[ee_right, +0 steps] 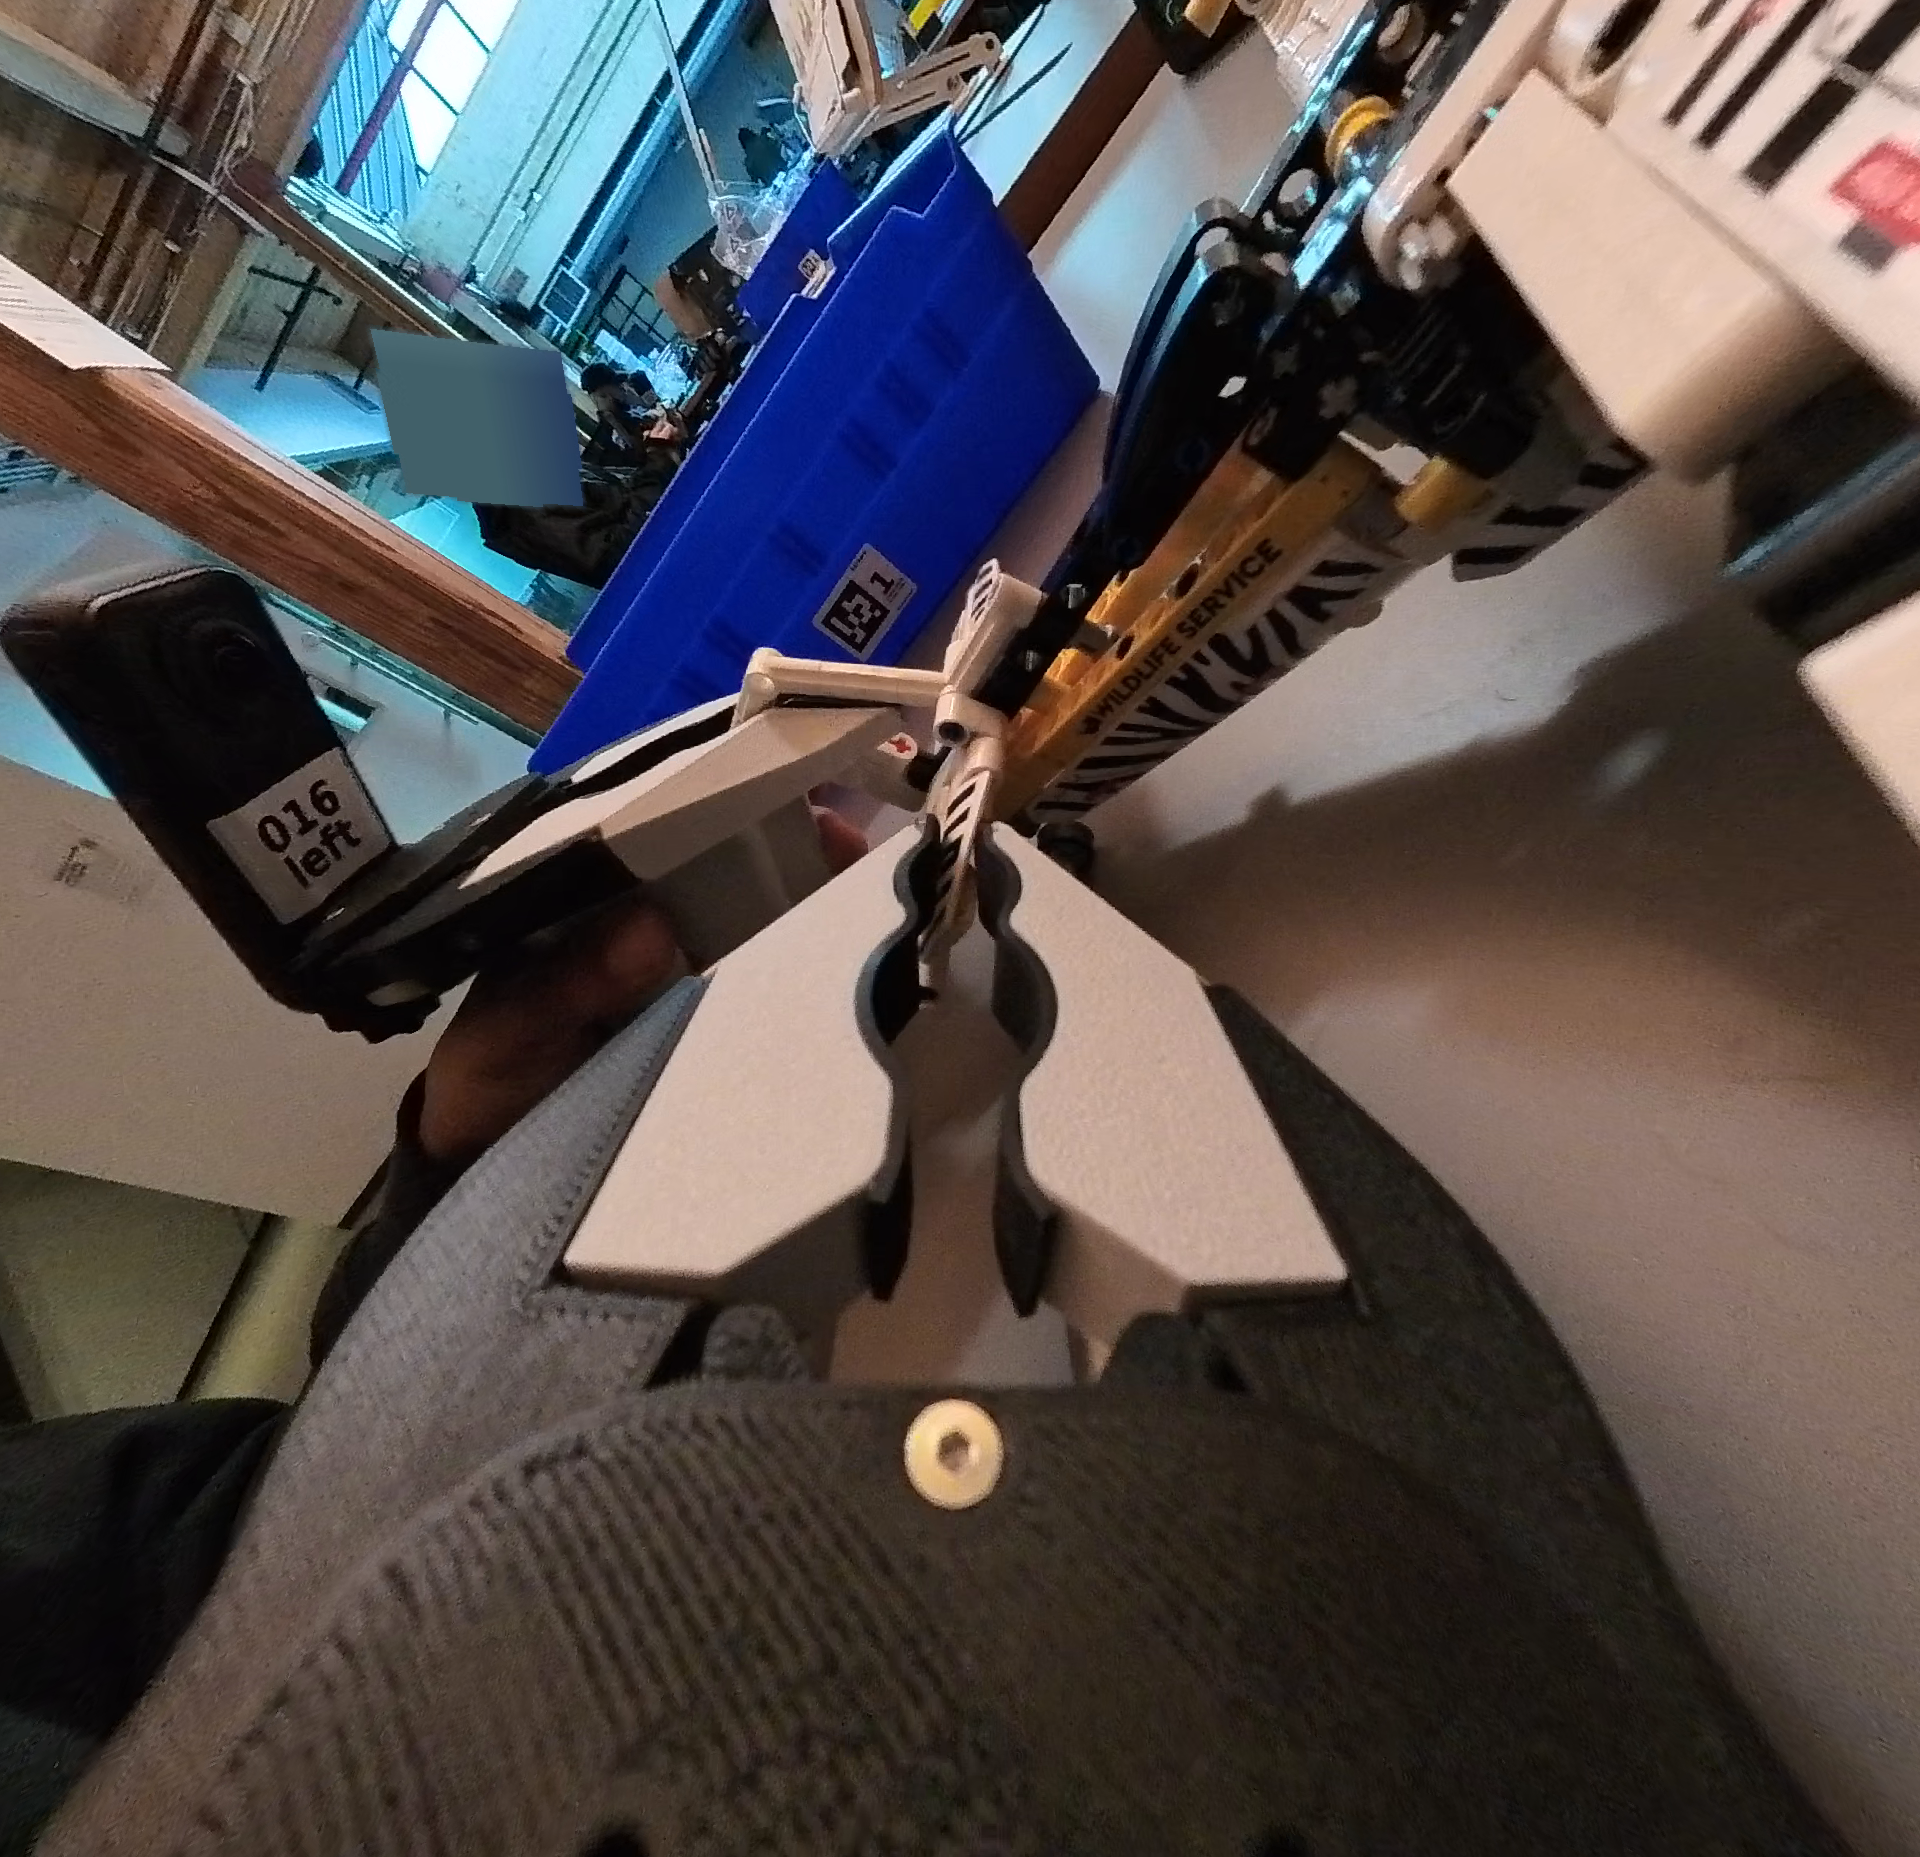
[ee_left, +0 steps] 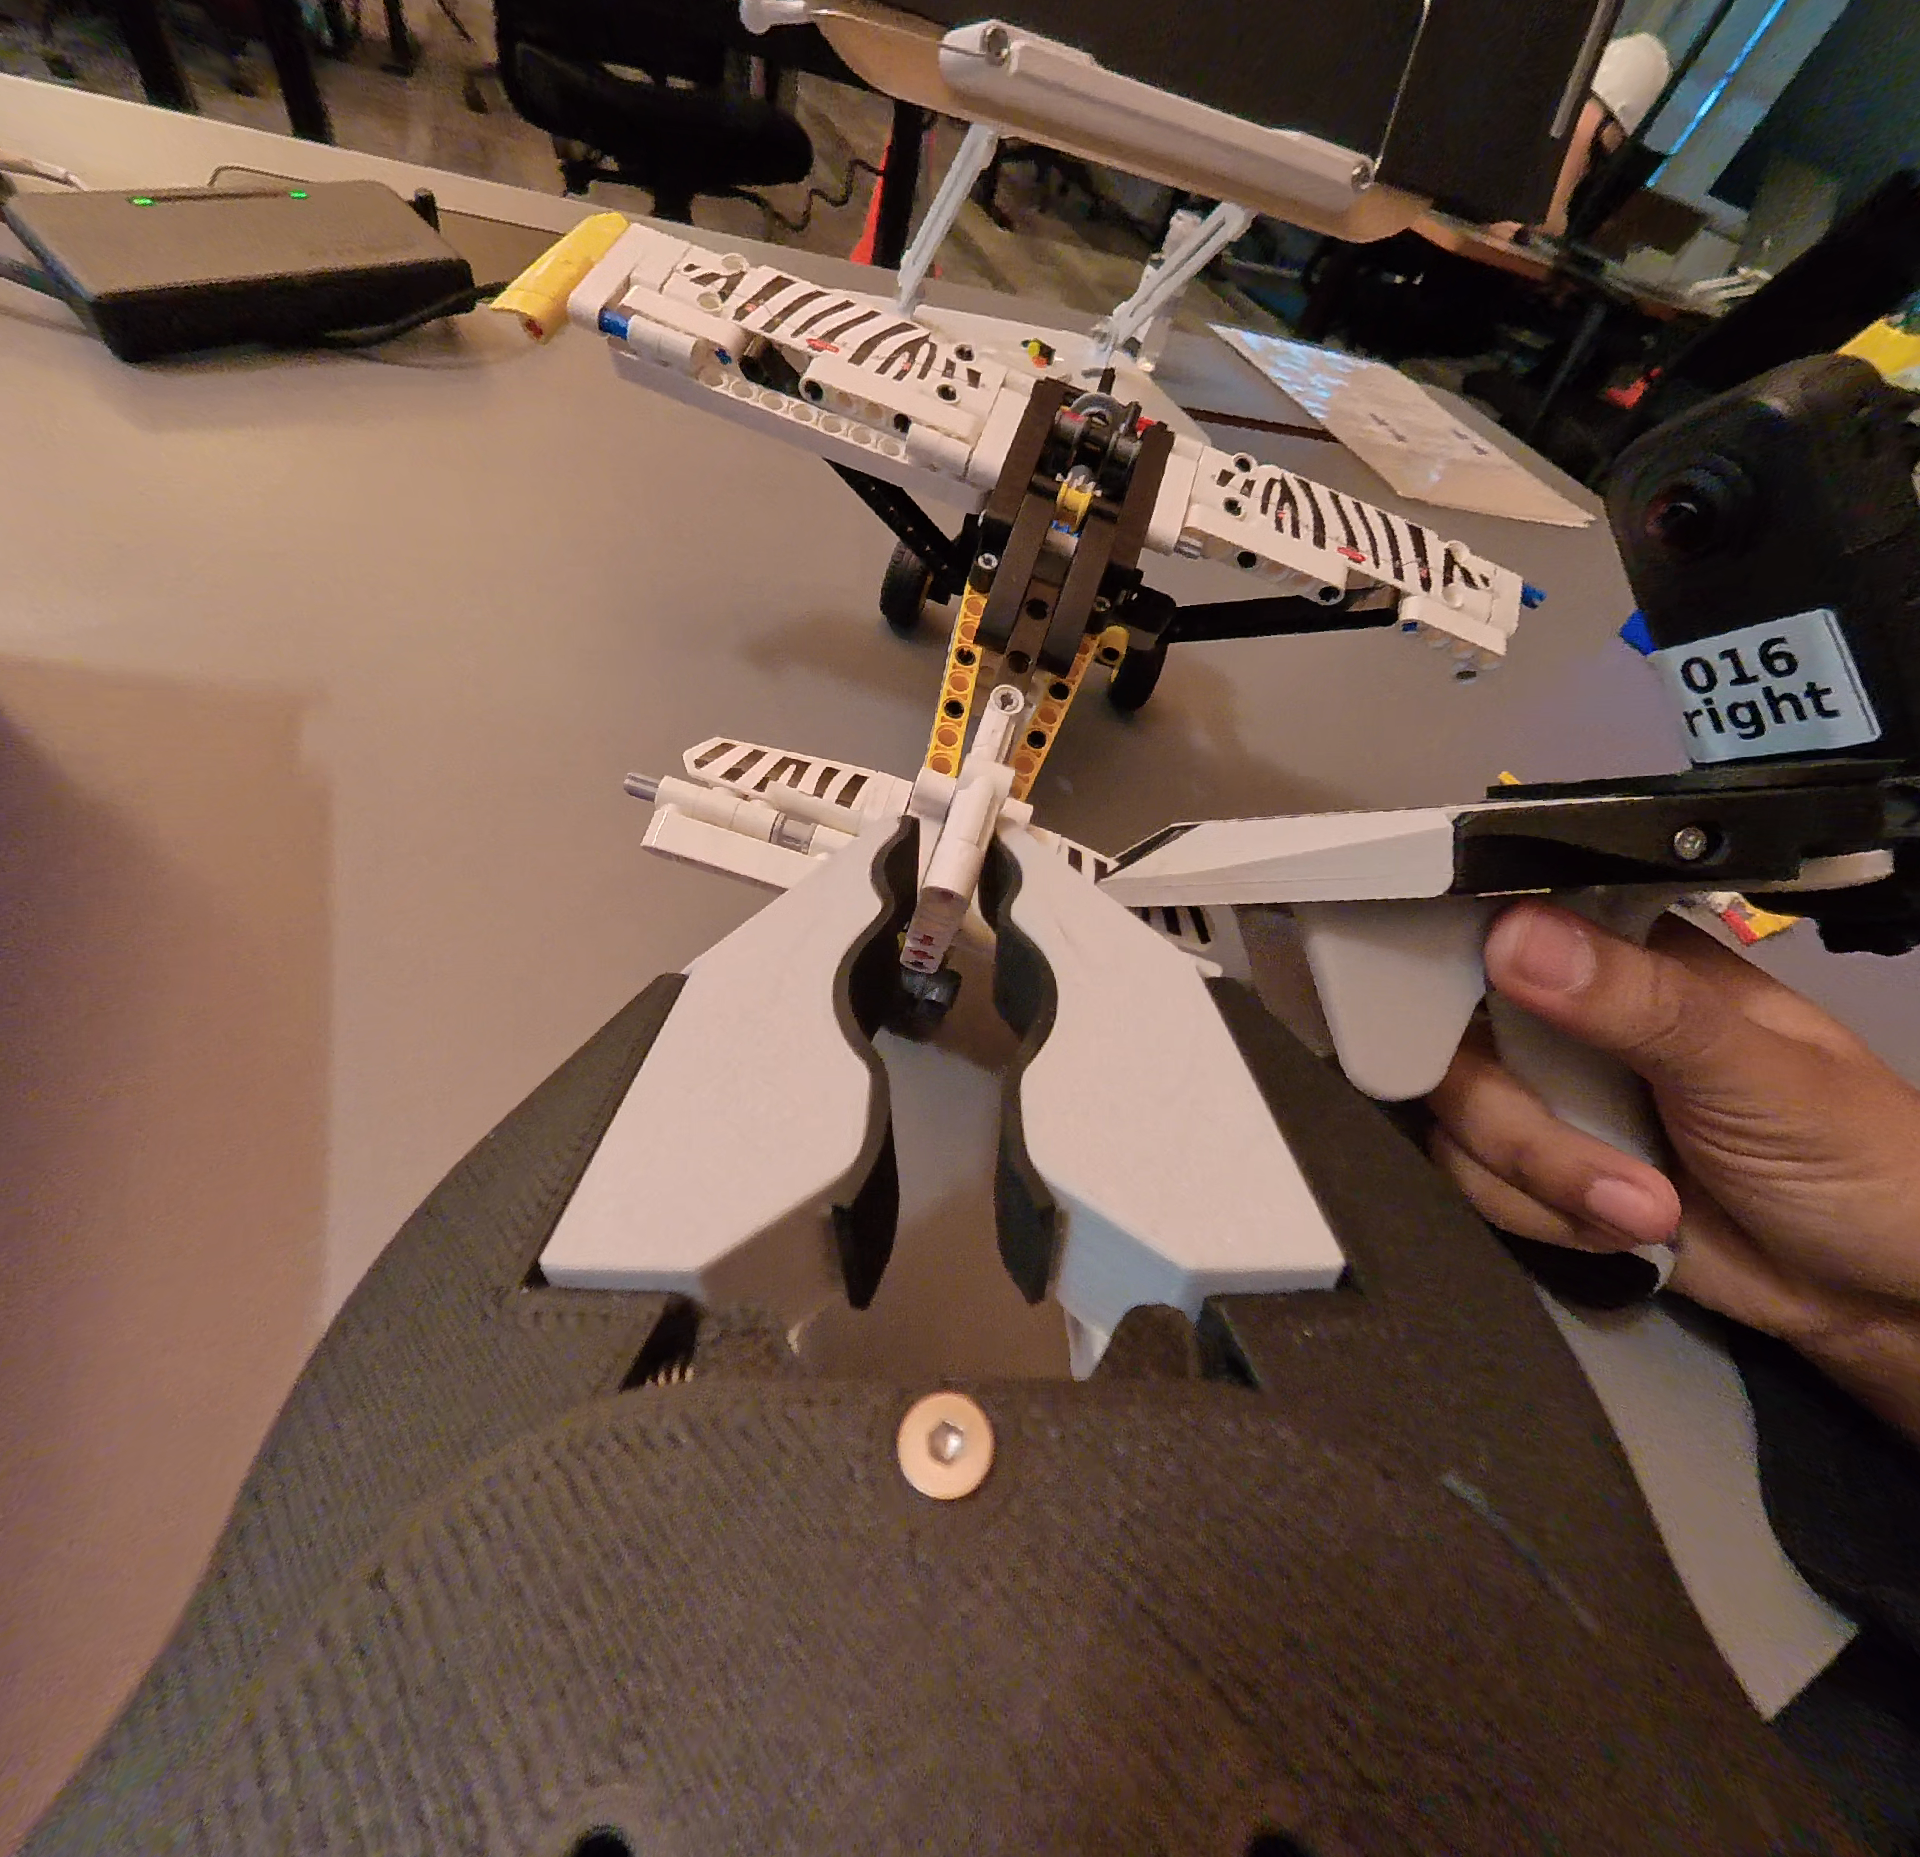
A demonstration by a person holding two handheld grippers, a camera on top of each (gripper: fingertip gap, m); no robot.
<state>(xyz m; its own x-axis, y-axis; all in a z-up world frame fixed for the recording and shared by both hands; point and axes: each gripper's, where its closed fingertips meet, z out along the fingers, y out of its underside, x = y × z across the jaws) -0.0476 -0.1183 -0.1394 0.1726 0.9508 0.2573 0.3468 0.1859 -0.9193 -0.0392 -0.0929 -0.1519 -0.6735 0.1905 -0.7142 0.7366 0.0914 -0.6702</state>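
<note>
On our grey tabletop [ee_left: 312,664], our left tool [ee_left: 951,862] clamps the white brick-built toy plane's [ee_left: 1039,477] upright tail fin [ee_left: 961,831]; our right tool [ee_right: 961,872] pinches its zebra-striped tailplane [ee_right: 961,820].

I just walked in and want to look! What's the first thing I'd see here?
A toy brick airplane with zebra-striped white wings stands on the grey table. Both grippers pinch its tail: the left gripper clamps the white upright fin, the right gripper a striped tail wing.

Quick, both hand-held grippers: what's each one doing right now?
Left hand-held gripper: closed on the toy plane's white tail fin.
Right hand-held gripper: closed on its striped tailplane.
</note>
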